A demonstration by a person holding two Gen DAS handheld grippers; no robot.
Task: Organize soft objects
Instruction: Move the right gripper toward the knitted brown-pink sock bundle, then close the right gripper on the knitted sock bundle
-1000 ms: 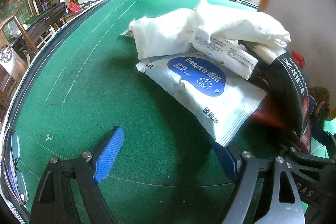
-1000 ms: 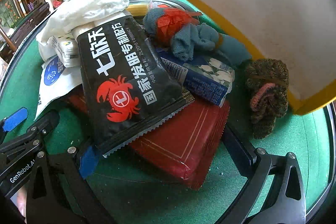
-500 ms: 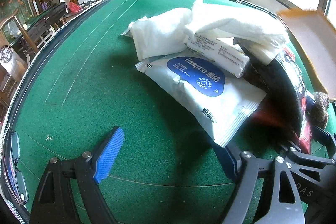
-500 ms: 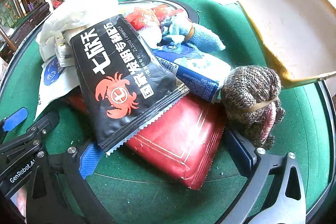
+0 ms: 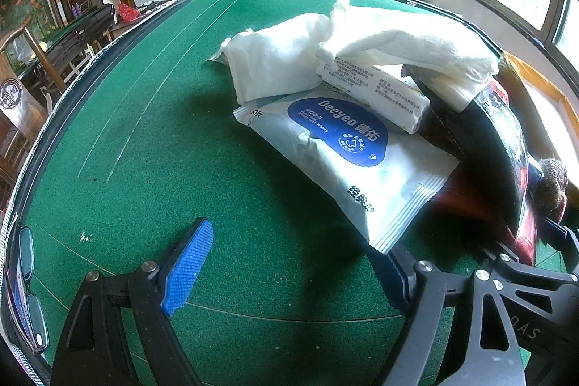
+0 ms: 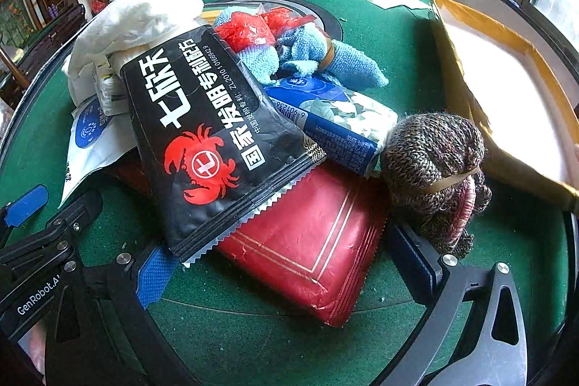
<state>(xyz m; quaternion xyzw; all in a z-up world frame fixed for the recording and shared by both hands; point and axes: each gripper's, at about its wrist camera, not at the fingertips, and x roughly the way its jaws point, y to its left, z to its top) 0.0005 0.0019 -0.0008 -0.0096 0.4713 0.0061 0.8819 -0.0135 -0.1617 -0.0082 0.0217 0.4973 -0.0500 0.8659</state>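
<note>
right wrist view shows the right hand-held gripper (image 6: 282,272) with its jaws wide and nothing held, poised low over the near edge of a heap on the green tabletop (image 6: 398,35). the heap lies in the middle of the tabletop: a red foil pouch (image 6: 307,241) at the bottom, a black packet (image 6: 213,140) across it, a blue packet (image 6: 336,118), a blue knitted cloth (image 6: 325,60), a brown knitted bundle (image 6: 434,161) bound by a rubber band, and a white towel (image 6: 137,17). an open cardboard box (image 6: 506,89) stands just beside, to the right. left wrist view has the left hand-held gripper (image 5: 289,266), also wide and empty, near a white wipes pack (image 5: 343,161)

judging by the layout, sorting has not started. a good first move would be the knitted bundle nearest the box: grip it across its thick middle, lift straight up so the packets do not slide

the wipes pack reads "deeyeo"; the black packet carries a red crab, large chinese characters and "zl2010 10166132.9", partly guessed; the left hand-held gripper's frame reads "genrobot.ai"
</note>
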